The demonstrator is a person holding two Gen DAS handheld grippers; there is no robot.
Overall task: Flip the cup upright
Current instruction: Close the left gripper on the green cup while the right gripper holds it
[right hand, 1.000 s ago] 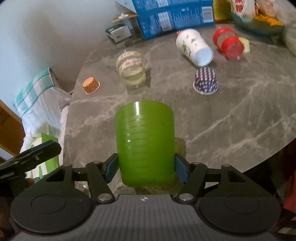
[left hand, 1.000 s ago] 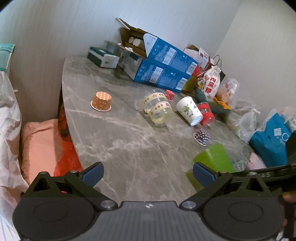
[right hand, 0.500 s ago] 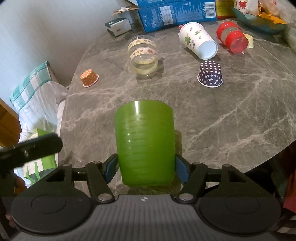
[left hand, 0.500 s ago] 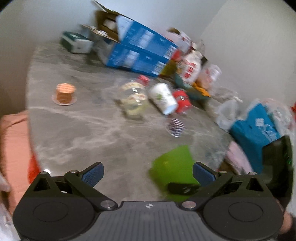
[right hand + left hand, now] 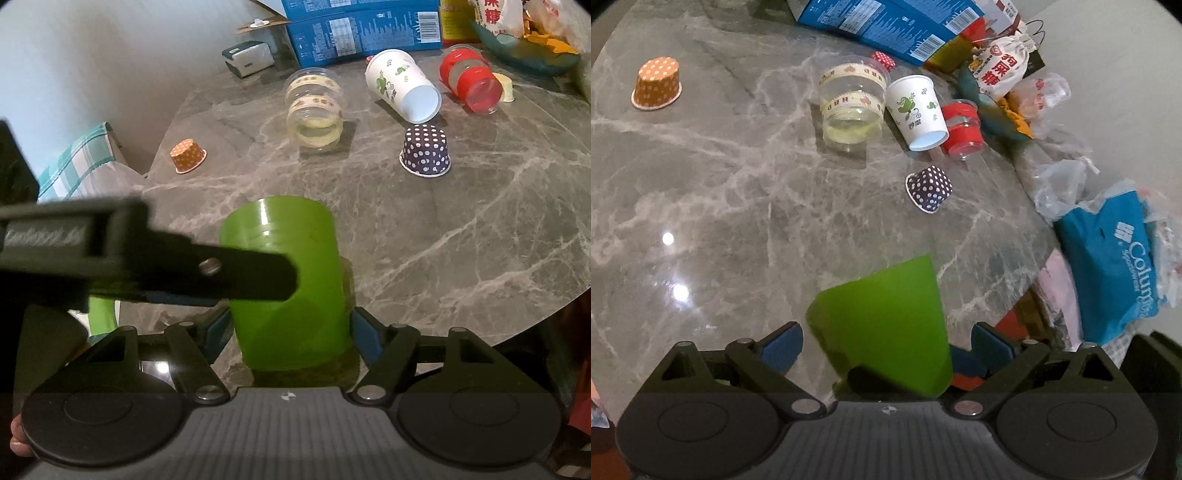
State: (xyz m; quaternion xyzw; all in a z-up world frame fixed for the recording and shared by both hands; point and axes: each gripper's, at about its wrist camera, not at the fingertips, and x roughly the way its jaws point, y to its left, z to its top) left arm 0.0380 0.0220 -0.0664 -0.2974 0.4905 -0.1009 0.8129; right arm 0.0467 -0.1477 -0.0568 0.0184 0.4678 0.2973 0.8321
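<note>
Tabletop (image 5: 713, 206): grey marble with white veins, one; it carries all the cups.
Boxes: two blue cartons (image 5: 364, 35) stacked at the far edge; contents not visible.
Right gripper (image 5: 290, 330): jaws pressed on both sides of the green cup, pinching it near its lower end.
Left gripper (image 5: 886, 345): jaws spread, one blue pad on each side of the green cup, neither touching it; one finger (image 5: 243, 273) crosses in front of the cup in the right wrist view.
Green cup (image 5: 284, 280): one, at the near edge of the tabletop, closed end up, mouth down.
Clear cup (image 5: 851, 105): one, lying on its side, patterned bands around it, nothing in it that I can tell.
White cup (image 5: 918, 109): one, on its side, mouth toward the near side, empty.
Red cup (image 5: 962, 127): one, on its side, right of the white cup.
Small dotted paper cups: three, all mouth down; orange (image 5: 657, 88) far left, dark blue (image 5: 929, 188) near the white cup, red (image 5: 882, 61) behind the clear cup.
</note>
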